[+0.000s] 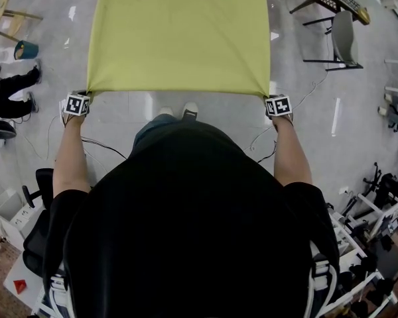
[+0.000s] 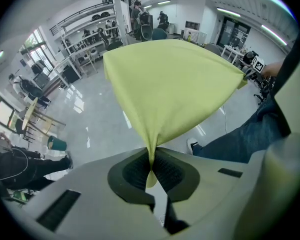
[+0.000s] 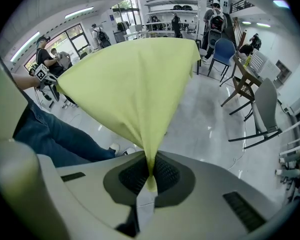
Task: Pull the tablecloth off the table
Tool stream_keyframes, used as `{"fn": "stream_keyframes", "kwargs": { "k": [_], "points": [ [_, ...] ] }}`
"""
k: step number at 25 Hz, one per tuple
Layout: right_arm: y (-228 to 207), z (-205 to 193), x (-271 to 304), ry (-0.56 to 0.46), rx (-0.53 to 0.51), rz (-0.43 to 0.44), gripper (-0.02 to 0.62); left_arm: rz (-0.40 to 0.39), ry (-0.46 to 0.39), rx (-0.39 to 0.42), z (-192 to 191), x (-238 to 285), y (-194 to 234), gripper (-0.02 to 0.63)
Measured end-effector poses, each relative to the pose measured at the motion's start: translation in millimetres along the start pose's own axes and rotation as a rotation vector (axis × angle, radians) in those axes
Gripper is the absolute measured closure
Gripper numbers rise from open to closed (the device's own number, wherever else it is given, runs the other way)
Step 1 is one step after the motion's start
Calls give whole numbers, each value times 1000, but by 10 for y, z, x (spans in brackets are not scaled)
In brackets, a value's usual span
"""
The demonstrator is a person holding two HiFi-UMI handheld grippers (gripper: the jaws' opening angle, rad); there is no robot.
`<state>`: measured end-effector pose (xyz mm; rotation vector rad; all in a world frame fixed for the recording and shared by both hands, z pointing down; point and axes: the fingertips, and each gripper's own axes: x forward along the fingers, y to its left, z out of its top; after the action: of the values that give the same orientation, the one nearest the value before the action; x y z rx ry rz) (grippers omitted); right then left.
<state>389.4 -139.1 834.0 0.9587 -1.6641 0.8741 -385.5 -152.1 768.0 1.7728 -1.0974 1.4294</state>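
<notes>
Left tongs [image 1: 86, 95] and right tongs [image 1: 270, 99] each pinch one near corner of the cloth [image 1: 179, 35], which stretches taut straight ahead, long axis away from both equally.

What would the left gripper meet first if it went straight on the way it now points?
The yellow-green tablecloth, whose corner the left gripper clamps; past that, probably the glossy floor, though depth is unclear.

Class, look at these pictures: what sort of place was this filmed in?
Probably a lab or workshop: storage shelves along the wall, desks loaded with equipment, scattered chairs, and a polished floor.
</notes>
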Motion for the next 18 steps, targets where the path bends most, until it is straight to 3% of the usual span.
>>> {"fn": "stream_keyframes", "kwargs": {
  "k": [9, 18],
  "points": [
    [386, -401, -74, 15, 13, -3, 577, -25, -5, 20, -473, -55, -52, 581],
    [982, -1002, -282, 28, 61, -39, 577, -55, -17, 64, -1193, -277, -161, 583]
  ]
}}
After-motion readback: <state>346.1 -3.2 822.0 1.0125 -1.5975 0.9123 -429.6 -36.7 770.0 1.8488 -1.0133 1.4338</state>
